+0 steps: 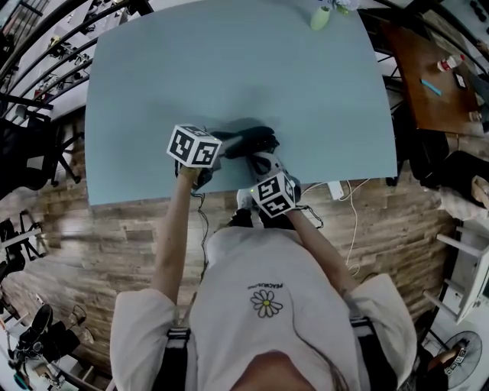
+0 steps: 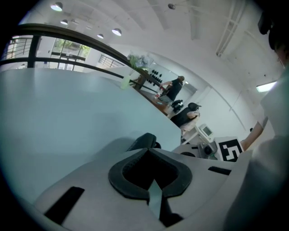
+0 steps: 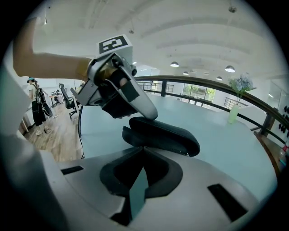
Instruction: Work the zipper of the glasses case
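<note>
The black glasses case [image 1: 258, 140] lies on the light blue table [image 1: 229, 69], close to its near edge. In the right gripper view the case [image 3: 165, 134] shows a gap between lid and lower shell at its left end. My left gripper [image 1: 233, 143] comes in from the left, its shut tips over that end of the case [image 2: 144, 140]. In its own view the left gripper [image 2: 146, 150] shows jaws closed, nothing visible between them. My right gripper [image 3: 143, 148] is shut just short of the case's near side, and the left gripper [image 3: 151, 113] hangs above the case.
A pale green bottle [image 1: 321, 17] stands at the table's far edge. A brown table [image 1: 428, 76] with small items is off to the right. A white power strip [image 1: 335, 189] and cables lie on the wooden floor under the near edge. Railings and chairs stand at the left.
</note>
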Demonstrator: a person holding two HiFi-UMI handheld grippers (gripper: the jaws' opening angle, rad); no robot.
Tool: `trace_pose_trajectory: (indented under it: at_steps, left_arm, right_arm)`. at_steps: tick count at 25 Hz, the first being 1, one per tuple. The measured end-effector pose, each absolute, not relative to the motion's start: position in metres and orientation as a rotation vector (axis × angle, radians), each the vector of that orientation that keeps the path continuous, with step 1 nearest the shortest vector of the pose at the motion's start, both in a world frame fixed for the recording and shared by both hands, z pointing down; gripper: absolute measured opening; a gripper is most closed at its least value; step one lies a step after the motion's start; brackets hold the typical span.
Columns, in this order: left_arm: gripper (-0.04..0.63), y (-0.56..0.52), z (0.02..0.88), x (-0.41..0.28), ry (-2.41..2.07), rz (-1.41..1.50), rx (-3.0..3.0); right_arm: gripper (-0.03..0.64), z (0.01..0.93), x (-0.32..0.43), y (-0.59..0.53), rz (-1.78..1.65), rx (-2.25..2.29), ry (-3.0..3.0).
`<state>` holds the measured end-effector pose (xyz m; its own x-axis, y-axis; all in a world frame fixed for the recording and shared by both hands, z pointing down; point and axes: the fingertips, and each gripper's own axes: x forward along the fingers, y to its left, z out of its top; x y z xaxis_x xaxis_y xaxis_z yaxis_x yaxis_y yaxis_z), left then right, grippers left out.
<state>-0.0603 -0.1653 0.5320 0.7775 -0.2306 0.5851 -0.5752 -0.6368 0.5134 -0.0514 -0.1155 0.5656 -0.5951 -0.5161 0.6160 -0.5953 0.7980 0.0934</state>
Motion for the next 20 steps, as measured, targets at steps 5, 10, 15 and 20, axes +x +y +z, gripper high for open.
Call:
trace_pose_trajectory:
  at_steps: [5,10,15,20]
  left_arm:
    - [0.015,-0.134,0.540,-0.047,-0.513,0.667,2.234]
    - [0.015,-0.115,0.550,-0.048,-0.494,0.721,2.211]
    - [0.015,-0.107,0.556,-0.046,-0.497,0.795,2.230]
    - [0.015,-0.101,0.560,-0.047,-0.466,0.870,2.229]
  right_arm:
    - [0.008,0.569,-0.050,-0.113,0.157,0.806,-2.332]
    - [0.008,0.572,-0.049,-0.104,0.170,0.790,-2.327]
    - [0.008,0.554,-0.026,-0.099,0.140,0.764,-2.360]
    - [0.008,0.534,0.001,-0.130,-0.064,0.732,-2.313]
